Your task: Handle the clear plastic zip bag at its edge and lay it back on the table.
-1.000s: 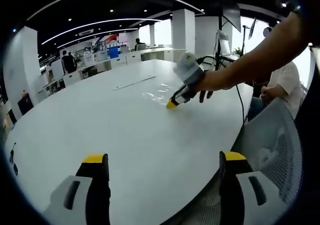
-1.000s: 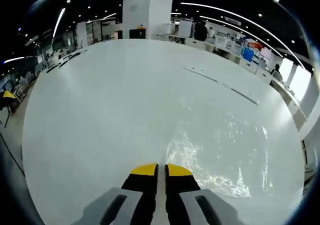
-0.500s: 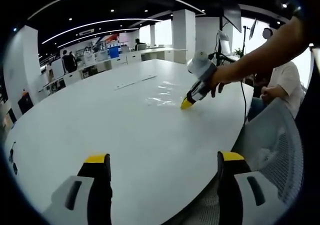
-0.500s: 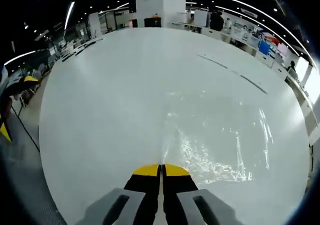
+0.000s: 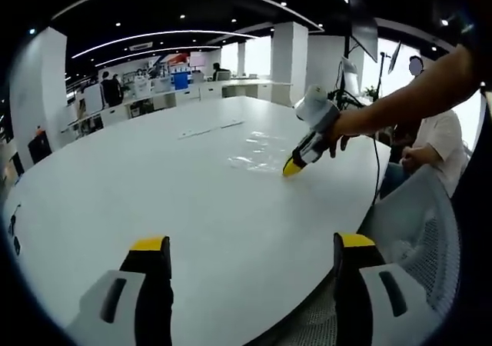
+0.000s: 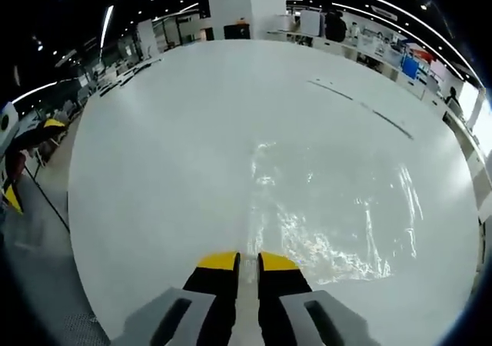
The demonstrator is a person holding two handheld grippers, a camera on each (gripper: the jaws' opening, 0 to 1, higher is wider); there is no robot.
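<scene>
The clear plastic zip bag [image 6: 338,207] lies flat and glinting on the white table [image 6: 154,154]. My right gripper [image 6: 248,261] sits at the bag's near edge, its yellow-tipped jaws parted by a narrow gap. In the left gripper view the same bag [image 5: 257,148] lies at mid-table, with the right gripper [image 5: 293,166] tipped down onto its right edge, held by a hand. My left gripper [image 5: 250,243] hovers over the table's near edge, open wide with nothing between its jaws.
A person in a white shirt [image 5: 440,131] sits at the table's right side. A mesh chair back [image 5: 427,223] stands close by on the right. Two thin dark strips [image 6: 361,108] run across the tabletop beyond the bag. Desks and pillars fill the far room.
The right gripper slid toward the table's right side with the bag's edge. Its jaws, pressed together half a second ago, now stand slightly apart. The left gripper stays put.
</scene>
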